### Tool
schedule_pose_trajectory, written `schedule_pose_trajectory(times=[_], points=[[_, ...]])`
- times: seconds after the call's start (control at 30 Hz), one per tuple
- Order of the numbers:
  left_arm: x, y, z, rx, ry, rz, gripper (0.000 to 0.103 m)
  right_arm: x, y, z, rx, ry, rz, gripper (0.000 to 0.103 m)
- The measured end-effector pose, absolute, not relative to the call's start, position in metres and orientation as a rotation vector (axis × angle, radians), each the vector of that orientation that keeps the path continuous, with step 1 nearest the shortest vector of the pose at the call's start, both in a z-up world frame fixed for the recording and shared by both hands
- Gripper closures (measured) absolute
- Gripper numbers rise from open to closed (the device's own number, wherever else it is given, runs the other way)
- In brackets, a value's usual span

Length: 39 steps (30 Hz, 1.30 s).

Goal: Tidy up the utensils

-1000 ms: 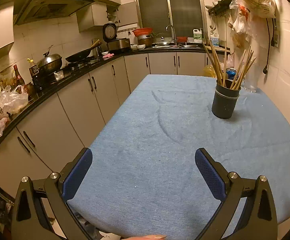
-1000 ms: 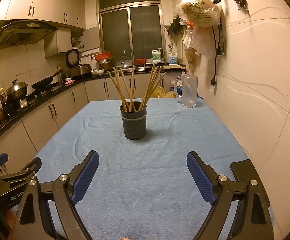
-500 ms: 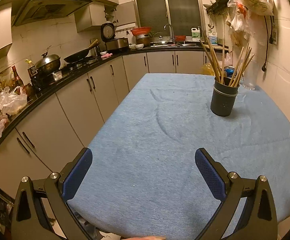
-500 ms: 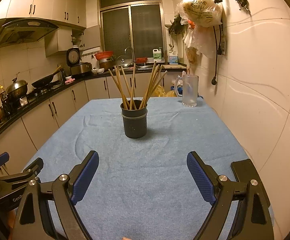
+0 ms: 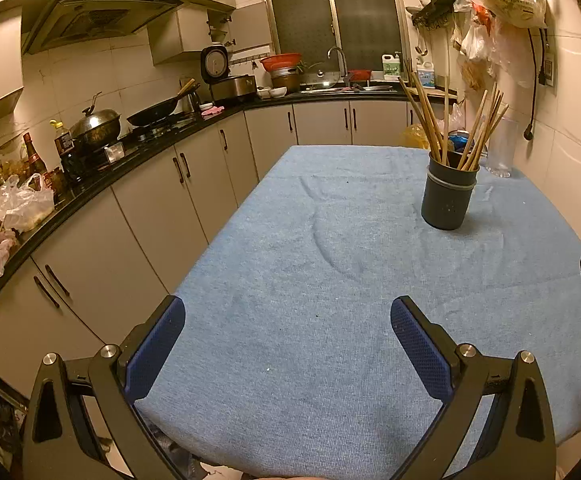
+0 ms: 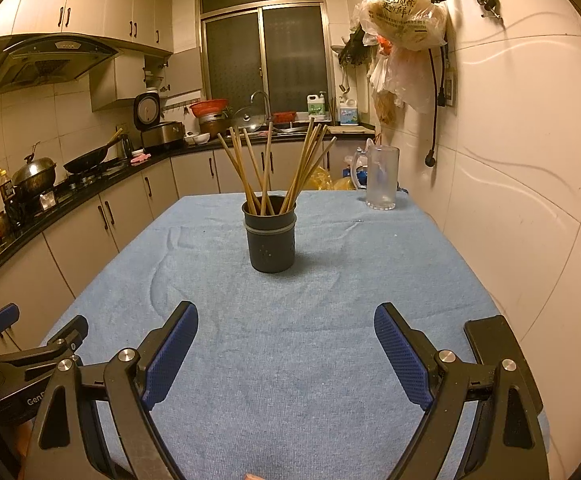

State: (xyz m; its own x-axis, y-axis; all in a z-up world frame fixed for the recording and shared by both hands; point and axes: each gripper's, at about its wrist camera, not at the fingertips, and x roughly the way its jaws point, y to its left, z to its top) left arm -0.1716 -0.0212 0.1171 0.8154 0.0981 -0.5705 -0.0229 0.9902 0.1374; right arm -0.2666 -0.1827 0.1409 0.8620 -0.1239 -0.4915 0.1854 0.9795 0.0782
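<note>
A dark round holder [image 6: 271, 240] stands upright on the blue cloth table [image 6: 290, 360], with several wooden chopsticks [image 6: 266, 168] fanned out of it. It also shows in the left wrist view [image 5: 448, 200], far right, with its chopsticks [image 5: 442, 124]. My right gripper [image 6: 286, 344] is open and empty, low over the near table, in line with the holder. My left gripper [image 5: 288, 344] is open and empty over the near left part of the table. The left gripper [image 6: 22, 356] shows at the lower left of the right wrist view.
A clear glass jug [image 6: 380, 178] stands at the table's far right, by the tiled wall [image 6: 530, 200]. Cabinets [image 5: 150, 208] and a black counter with a wok [image 5: 154, 112] and pot [image 5: 96, 120] run along the left. Bags [image 6: 406, 16] hang on the wall.
Both grippers have drawn back and risen slightly, so the holder sits a little lower and smaller in view. Both stay open and empty.
</note>
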Motion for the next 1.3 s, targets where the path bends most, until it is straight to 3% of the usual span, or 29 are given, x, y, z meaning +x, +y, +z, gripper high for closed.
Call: schedule_pose_trajectory(times=[1.3], points=[[-0.1733, -0.0256, 0.1146, 0.142, 0.617, 0.053, 0.001, -0.2629, -0.1809, 0.1343, 0.132, 0.542, -0.161, 0.010]])
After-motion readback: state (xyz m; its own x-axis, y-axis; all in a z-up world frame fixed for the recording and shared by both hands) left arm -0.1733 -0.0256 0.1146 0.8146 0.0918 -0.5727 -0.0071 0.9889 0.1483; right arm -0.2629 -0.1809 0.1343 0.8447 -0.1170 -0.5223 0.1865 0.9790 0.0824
